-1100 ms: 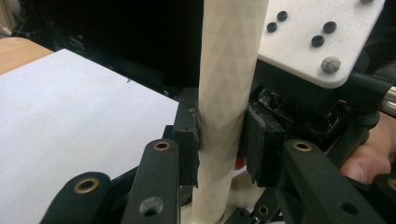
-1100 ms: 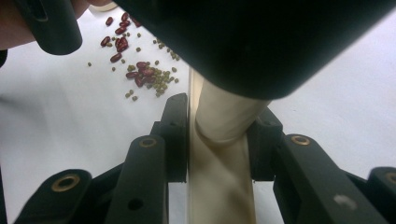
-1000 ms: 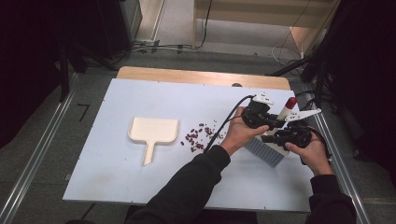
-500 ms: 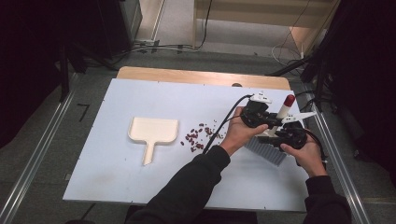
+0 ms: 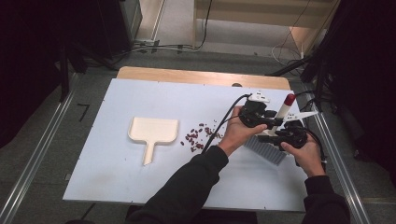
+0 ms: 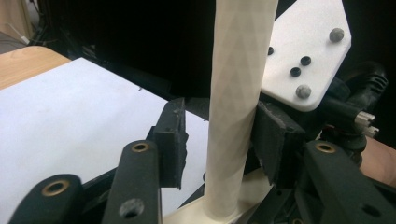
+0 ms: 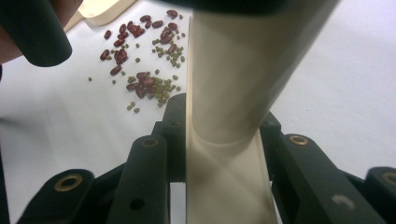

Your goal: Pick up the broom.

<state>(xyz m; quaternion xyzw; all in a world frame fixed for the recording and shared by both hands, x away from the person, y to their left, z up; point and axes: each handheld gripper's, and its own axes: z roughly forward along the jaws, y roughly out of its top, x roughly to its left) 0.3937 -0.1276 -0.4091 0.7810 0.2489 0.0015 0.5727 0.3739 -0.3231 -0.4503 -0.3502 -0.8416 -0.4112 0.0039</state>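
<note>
A brush with a white handle (image 5: 283, 112), a red tip and grey bristles (image 5: 268, 150) stands tilted at the table's right side. My right gripper (image 5: 286, 134) is shut on the flat base of the handle (image 7: 233, 70), with a jaw against each side. My left gripper (image 5: 255, 115) is open around the handle (image 6: 238, 70) higher up; the right pad (image 6: 275, 140) touches it and the left pad (image 6: 172, 140) stands a little off it. Red and small green beans (image 5: 198, 136) lie scattered left of the hands. A cream dustpan (image 5: 154, 130) lies flat beyond them.
The white table top (image 5: 116, 177) has a wooden strip (image 5: 187, 75) along its far edge and metal rails on both sides. In the right gripper view the beans (image 7: 144, 81) lie just ahead, with the dustpan's edge (image 7: 100, 7) behind them.
My right hand and the brush have shifted slightly left, towards the left gripper. The left hand has hardly moved.
</note>
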